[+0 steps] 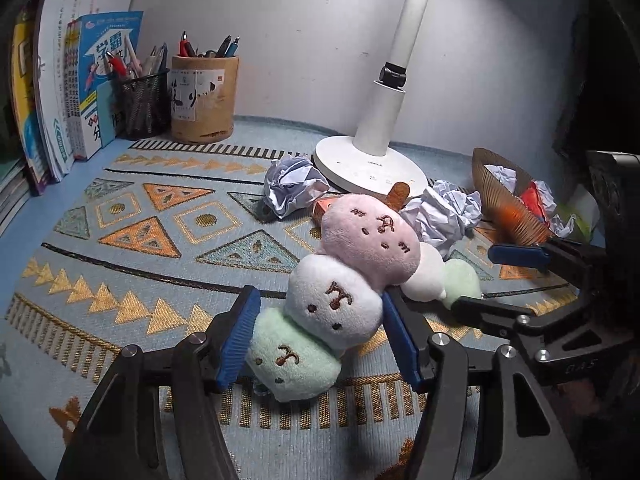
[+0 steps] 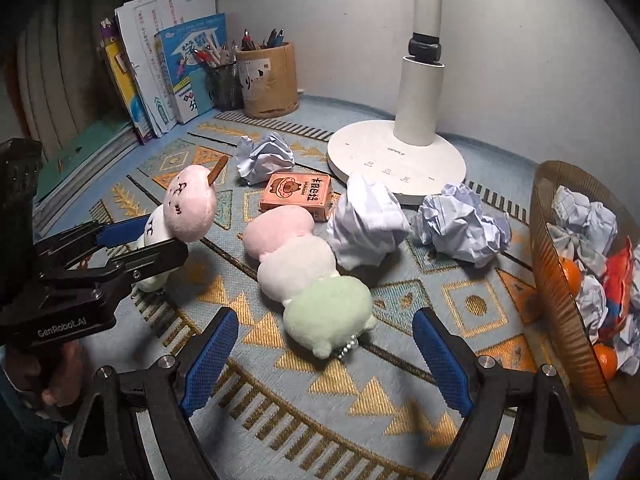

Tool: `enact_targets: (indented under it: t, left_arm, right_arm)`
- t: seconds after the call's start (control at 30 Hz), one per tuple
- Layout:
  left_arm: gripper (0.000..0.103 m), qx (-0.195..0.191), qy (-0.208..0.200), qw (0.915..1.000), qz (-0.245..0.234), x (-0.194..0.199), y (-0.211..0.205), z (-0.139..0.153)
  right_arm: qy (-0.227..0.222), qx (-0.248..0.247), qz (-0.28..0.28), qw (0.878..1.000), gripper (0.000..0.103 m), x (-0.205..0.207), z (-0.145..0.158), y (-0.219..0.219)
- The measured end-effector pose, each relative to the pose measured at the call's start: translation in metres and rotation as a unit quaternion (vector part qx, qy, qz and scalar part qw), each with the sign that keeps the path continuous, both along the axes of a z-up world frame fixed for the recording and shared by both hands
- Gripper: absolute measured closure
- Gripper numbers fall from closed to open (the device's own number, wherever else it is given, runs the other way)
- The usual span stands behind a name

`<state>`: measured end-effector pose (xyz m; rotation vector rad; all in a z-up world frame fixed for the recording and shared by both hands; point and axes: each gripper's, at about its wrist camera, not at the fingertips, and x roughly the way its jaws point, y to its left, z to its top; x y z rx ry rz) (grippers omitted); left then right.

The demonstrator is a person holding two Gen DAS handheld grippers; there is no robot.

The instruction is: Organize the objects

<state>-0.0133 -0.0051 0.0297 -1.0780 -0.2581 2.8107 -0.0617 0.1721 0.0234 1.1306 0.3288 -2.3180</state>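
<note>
My left gripper [image 1: 318, 332] is shut on a dango plush [image 1: 332, 304] with embroidered faces, its pink, white and green balls raised off the mat; it also shows at the left in the right wrist view [image 2: 184, 208]. A second dango plush [image 2: 304, 264] lies face down on the patterned mat, in front of my right gripper [image 2: 324, 344], which is open and empty just short of its green end. In the left wrist view the right gripper [image 1: 480, 280] reaches in from the right beside that plush [image 1: 444, 276].
Crumpled paper balls [image 2: 368, 228] [image 2: 464, 224] [image 2: 264, 156] and an orange card box [image 2: 298, 194] lie near the white lamp base [image 2: 396, 152]. A brown basket [image 2: 556, 264] with paper and oranges stands right. Pen holders [image 1: 204, 100] and books [image 1: 80, 80] stand back left.
</note>
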Motion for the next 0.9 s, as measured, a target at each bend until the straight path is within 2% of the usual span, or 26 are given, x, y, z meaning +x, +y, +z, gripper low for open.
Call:
enact_targets:
  t: [0.07, 0.1, 0.13, 0.17, 0.2, 0.27, 0.4, 0.53, 0.63, 0.73, 0.83, 0.9]
  left_arm:
    - [0.044, 0.002, 0.001, 1.0000, 0.002, 0.001, -0.001, 0.000]
    - [0.044, 0.004, 0.001, 1.0000, 0.002, 0.000, -0.002, 0.000]
    - [0.044, 0.005, 0.000, 1.0000, 0.002, 0.000, -0.003, 0.000]
    - [0.044, 0.007, 0.000, 1.0000, 0.002, 0.000, -0.003, 0.000]
    - [0.044, 0.008, 0.000, 1.0000, 0.001, 0.000, -0.004, -0.001]
    - [0.044, 0.009, 0.000, 1.0000, 0.000, 0.000, -0.003, -0.001]
    - [0.044, 0.008, 0.001, 1.0000, 0.002, 0.001, -0.003, -0.001]
    - [0.044, 0.004, -0.006, 0.9999, 0.011, 0.003, -0.004, -0.001]
    - [0.044, 0.006, -0.030, 0.9994, 0.017, 0.008, 0.002, -0.003]
    - [0.044, 0.020, -0.065, 0.9971, 0.035, 0.019, 0.009, -0.001]
    - [0.044, 0.027, -0.118, 0.9915, 0.048, 0.026, 0.017, 0.000]
    - [0.044, 0.043, -0.119, 0.9911, 0.043, 0.033, 0.022, 0.005]
  right_arm:
    - [0.005, 0.012, 0.020, 1.000, 0.014, -0.009, -0.007, -0.012]
    - [0.009, 0.021, 0.030, 0.999, 0.017, -0.015, -0.013, -0.016]
    - [0.008, 0.025, 0.032, 0.999, 0.025, -0.022, -0.019, -0.018]
    - [-0.005, 0.021, 0.033, 0.999, 0.030, -0.030, -0.025, -0.019]
    - [-0.020, 0.016, 0.035, 0.999, 0.033, -0.035, -0.029, -0.020]
    - [-0.014, 0.023, 0.031, 0.999, 0.037, -0.039, -0.031, -0.023]
    - [-0.019, 0.004, 0.036, 0.999, 0.045, -0.028, -0.026, -0.019]
    - [-0.037, -0.041, 0.017, 0.998, 0.045, 0.006, -0.014, -0.006]
    - [-0.035, -0.042, -0.036, 0.998, 0.045, 0.037, -0.003, 0.015]
    - [-0.042, -0.039, -0.125, 0.991, 0.045, 0.060, 0.008, 0.054]
    - [-0.050, -0.051, -0.232, 0.970, 0.044, 0.077, 0.016, 0.102]
    - [-0.071, -0.038, -0.304, 0.949, 0.044, 0.081, 0.009, 0.127]
